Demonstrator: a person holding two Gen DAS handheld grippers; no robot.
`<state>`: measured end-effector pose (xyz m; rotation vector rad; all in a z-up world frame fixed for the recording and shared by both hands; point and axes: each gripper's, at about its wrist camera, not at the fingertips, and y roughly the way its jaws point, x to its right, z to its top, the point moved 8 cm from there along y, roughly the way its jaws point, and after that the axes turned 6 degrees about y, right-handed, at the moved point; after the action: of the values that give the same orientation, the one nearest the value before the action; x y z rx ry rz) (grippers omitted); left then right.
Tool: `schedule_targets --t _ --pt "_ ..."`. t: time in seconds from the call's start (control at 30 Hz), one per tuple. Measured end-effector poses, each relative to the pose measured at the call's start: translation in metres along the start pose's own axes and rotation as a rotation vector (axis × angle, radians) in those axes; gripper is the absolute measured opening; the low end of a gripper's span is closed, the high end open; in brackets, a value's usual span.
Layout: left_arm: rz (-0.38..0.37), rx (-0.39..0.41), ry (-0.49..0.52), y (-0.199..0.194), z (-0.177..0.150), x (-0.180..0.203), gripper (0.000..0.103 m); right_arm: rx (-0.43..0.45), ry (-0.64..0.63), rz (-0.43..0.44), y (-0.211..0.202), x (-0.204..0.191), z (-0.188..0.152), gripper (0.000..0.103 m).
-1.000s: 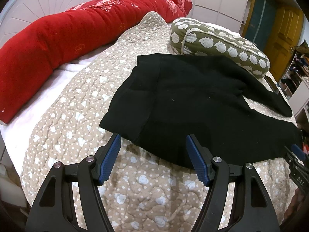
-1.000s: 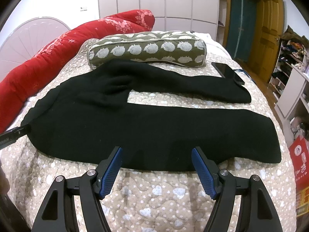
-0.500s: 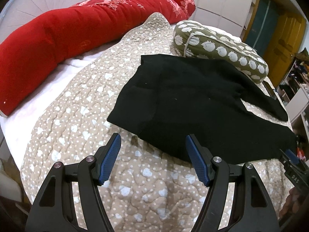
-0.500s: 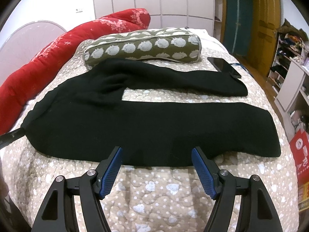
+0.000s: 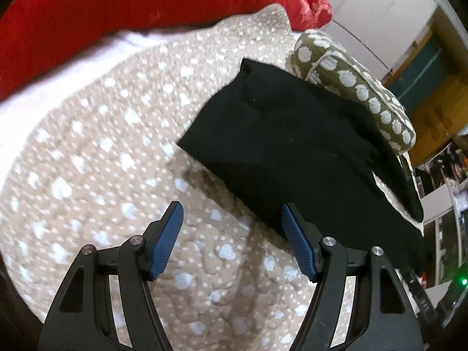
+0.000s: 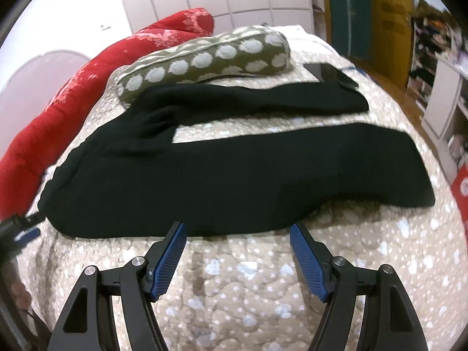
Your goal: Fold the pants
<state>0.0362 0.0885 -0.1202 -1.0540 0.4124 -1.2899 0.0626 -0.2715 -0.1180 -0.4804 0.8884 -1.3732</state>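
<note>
Black pants [image 6: 228, 169] lie spread flat on the beige dotted quilt [image 6: 239, 275], waist at the left, two legs running right with a gap between them. In the left wrist view the pants [image 5: 292, 146] show their waist end. My left gripper [image 5: 232, 228] is open and empty, hovering above the quilt just short of the waist's near corner. My right gripper [image 6: 238, 247] is open and empty, just in front of the near leg's front edge. The left gripper's tip also shows at the far left of the right wrist view [image 6: 20, 231].
A green pillow with white dots [image 6: 204, 61] lies behind the pants. A long red bolster [image 5: 117, 8] runs along the bed's left side. A dark phone [image 6: 330, 73] lies near the far leg's end. Shelves and a yellow door stand at the right.
Both grippers have dropped lower and closer to the bed. The left one has swung left toward the waist corner; the right one has neared the near leg's edge. Both stay open.
</note>
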Motion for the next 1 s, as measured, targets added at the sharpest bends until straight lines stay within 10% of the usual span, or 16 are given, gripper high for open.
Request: schedule_targets --t 0.33,0.43,0.6,1.0 --pt "-0.043 0.002 -0.026 0.038 0.029 0.025 0.077 0.025 0.024 0.037 0.03 -0.002 0.013 0.074" --pt "-0.055 0.008 -0.017 0.042 0.038 0.027 0.02 0.062 0.081 0.116 0.036 -0.006 0.026 0.037" --pt "-0.105 0.012 0.066 0.02 0.044 0.035 0.013 0.071 0.13 0.149 0.032 -0.002 0.032 0.007" --pt "-0.026 -0.051 0.1 0.004 0.01 -0.03 0.019 -0.131 -0.007 0.231 -0.004 -0.043 -0.032 0.016"
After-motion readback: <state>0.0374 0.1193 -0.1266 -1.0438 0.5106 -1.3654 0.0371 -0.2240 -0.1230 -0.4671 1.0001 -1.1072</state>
